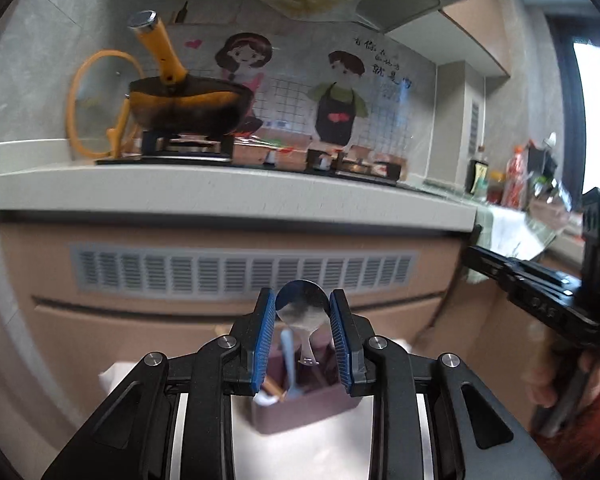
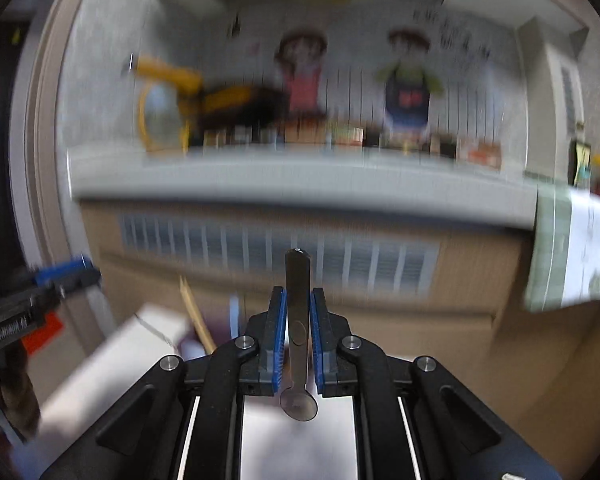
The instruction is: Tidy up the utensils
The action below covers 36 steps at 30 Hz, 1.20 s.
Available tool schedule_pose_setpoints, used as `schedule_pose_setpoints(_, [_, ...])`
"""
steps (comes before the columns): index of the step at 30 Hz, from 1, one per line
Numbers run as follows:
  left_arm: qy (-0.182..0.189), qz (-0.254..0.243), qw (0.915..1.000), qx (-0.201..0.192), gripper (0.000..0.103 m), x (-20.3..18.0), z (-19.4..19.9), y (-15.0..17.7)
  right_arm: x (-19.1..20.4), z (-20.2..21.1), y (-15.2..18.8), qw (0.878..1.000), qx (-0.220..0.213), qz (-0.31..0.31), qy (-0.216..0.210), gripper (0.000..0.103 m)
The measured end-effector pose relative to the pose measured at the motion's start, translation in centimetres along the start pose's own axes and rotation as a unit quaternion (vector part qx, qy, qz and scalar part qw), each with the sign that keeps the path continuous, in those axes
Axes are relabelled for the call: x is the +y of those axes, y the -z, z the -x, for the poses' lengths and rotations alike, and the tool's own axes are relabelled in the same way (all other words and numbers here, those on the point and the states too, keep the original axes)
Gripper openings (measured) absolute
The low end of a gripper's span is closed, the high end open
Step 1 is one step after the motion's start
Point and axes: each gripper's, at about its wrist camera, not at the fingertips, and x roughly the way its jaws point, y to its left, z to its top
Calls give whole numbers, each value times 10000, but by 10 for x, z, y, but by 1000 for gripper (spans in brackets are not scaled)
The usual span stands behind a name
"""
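The left hand-held gripper [image 1: 303,332] was closed partway on the bowl of a steel spoon [image 1: 302,311], its blue pads pinching the bowl's edges so the handle hung down toward the pink utensil holder [image 1: 300,408] below, probably for lifting it clear. The holder stood on a white bench [image 1: 112,376] near its front edge, with a blue-handled utensil [image 1: 290,360] upright inside. The right hand-held gripper [image 2: 298,320] was nearly closed on a flat metal handle [image 2: 297,300], gripped mid-length with its round end toward the camera; blur made it hard to tell what utensil it was.
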Motion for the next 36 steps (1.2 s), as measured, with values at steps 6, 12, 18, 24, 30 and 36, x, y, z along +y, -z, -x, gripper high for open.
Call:
schedule_pose_setpoints(6, [153,238,9989,384,29,21,-47,-30,4,-43,-28,10000,40,28,-65,10])
schedule_pose_setpoints(12, [135,431,9946,935,29,34,-94,-6,1,-96,-6,9983,546,-121,-183,10])
schedule_pose_setpoints(18, [149,550,9887,1388,29,37,-130,28,-3,-136,27,9937,1068,-175,-284,10])
schedule_pose_setpoints(24, [241,296,9886,1454,60,27,-137,60,-8,-163,72,9777,1886,-406,-827,16])
schedule_pose_setpoints(30, [-400,191,9973,581,60,25,-54,84,-9,-105,82,9860,1578,-417,-342,21])
schedule_pose_setpoints(36, [-987,22,9932,624,60,1,29,135,23,-4,123,9891,1331,-354,-514,21])
